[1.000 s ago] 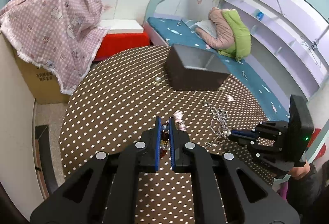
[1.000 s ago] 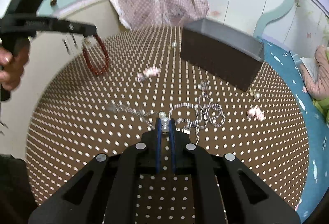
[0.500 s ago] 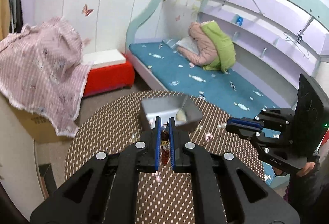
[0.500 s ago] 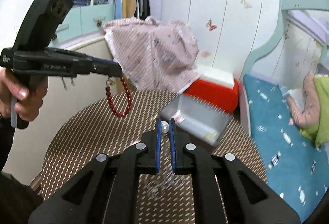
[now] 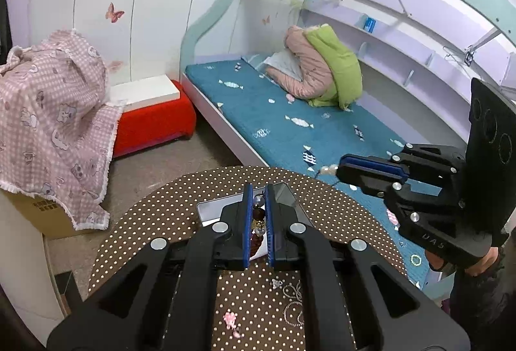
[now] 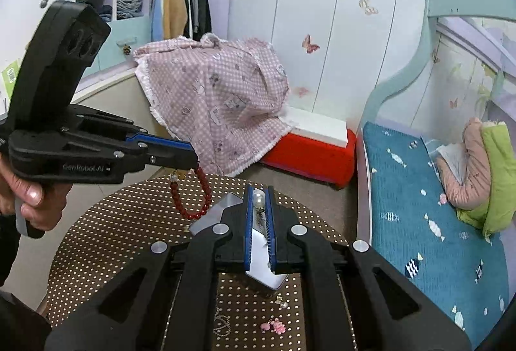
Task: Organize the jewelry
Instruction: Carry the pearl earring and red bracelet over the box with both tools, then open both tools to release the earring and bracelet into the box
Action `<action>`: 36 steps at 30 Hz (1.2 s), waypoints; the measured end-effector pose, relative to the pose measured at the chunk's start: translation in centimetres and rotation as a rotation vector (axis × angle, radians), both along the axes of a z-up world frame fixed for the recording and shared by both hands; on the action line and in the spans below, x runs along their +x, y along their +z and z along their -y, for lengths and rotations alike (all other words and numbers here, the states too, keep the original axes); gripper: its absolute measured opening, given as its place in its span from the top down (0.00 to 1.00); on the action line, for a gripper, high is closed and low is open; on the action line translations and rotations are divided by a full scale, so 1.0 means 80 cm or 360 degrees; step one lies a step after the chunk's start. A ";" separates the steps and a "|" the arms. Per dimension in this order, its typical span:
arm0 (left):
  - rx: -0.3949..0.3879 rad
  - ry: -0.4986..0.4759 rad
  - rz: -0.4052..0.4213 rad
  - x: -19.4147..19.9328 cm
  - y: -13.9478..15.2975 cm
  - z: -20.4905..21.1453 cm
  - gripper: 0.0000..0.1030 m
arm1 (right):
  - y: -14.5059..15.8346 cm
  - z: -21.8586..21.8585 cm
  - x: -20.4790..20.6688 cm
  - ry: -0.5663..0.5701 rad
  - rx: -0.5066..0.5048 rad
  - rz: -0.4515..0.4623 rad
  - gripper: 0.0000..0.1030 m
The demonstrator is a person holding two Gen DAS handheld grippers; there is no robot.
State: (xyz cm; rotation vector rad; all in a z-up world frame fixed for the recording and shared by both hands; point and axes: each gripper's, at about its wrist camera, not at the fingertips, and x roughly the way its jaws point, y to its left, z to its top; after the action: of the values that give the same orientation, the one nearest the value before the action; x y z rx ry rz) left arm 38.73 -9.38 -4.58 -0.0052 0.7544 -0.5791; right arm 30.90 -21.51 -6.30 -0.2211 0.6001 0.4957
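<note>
In the left wrist view my left gripper (image 5: 257,189) is shut on a dark red bead bracelet (image 5: 258,215). It hangs above the grey open box (image 5: 206,210) on the brown dotted table (image 5: 154,222). In the right wrist view the same bracelet (image 6: 193,199) dangles as a loop from the left gripper (image 6: 193,157). My right gripper (image 6: 259,189) is shut on a pearl necklace (image 6: 259,198) whose thin silver chain hangs down over the box (image 6: 222,209). From the left wrist view, the right gripper (image 5: 340,168) is at the right, raised, with the pearls (image 5: 327,170) at its tip.
On the table near me lie a pink charm (image 5: 230,320), a curly silver chain (image 5: 293,302), and a small pearl piece (image 6: 283,304). Beyond the round table are a blue-covered bed (image 5: 290,125), a red box (image 6: 309,157) and a pink checked cloth (image 6: 219,105).
Both grippers have risen from the table with their jewelry and moved forward to above the grey box. The bracelet and necklace now hang free.
</note>
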 end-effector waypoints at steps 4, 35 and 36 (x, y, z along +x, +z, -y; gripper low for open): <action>0.0035 0.0000 -0.0057 0.022 -0.021 0.015 0.92 | -0.019 -0.002 0.023 -0.0021 -0.0006 -0.0088 0.94; 0.0139 0.0483 0.0251 -0.068 0.004 -0.061 0.06 | 0.004 0.028 -0.024 -0.0299 0.0261 -0.0026 0.07; 0.0133 0.0490 0.0268 -0.075 0.007 -0.064 0.06 | 0.009 0.030 -0.031 -0.0301 0.0272 -0.0012 0.07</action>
State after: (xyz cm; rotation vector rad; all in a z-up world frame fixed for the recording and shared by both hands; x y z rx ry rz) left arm 32.70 -4.26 -4.01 0.0048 0.5983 -0.2509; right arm 28.43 -23.89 -5.61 0.0000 0.5763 0.3628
